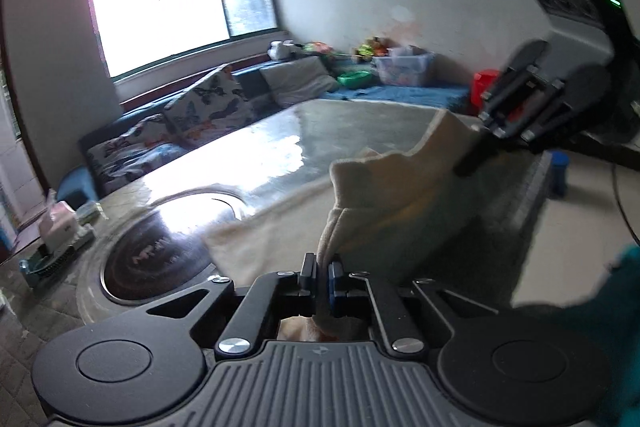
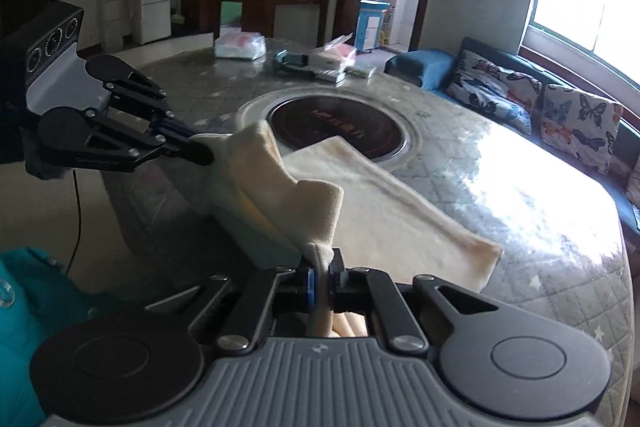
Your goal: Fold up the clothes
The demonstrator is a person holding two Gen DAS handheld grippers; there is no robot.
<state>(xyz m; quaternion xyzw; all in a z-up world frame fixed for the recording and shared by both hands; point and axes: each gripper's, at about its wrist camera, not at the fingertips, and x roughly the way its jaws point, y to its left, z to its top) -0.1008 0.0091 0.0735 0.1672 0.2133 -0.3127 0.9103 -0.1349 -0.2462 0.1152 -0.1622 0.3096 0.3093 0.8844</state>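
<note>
Large round table (image 2: 500,163) with a grey quilted cover under clear plastic fills mid-frame in both views, with a dark round glass hotplate (image 2: 340,131) inset at its centre. The cream fleece garment (image 2: 380,211) lies across the table, from the hotplate's rim at centre of the right wrist view down to the lower right, where its far corner lies flat; the near edge is lifted off the table and strung between the two tools. Long axis runs roughly from that hotplate rim toward the lower-right corner; the held edge runs across it, upper left to bottom centre. Judgement: light, soft, thick pile, no stiffness; it sags between the grips, so hold at the corners of one edge and keep it taut. Not slippery or fragile. The plastic cover looks slick, so the flat part may slide when dragged. Left gripper (image 1: 323,273) at bottom centre of its view: jaws nearly closed, pinching a bunched corner of fleece. Right gripper (image 2: 320,273): same, clamped tight on the other corner.
</note>
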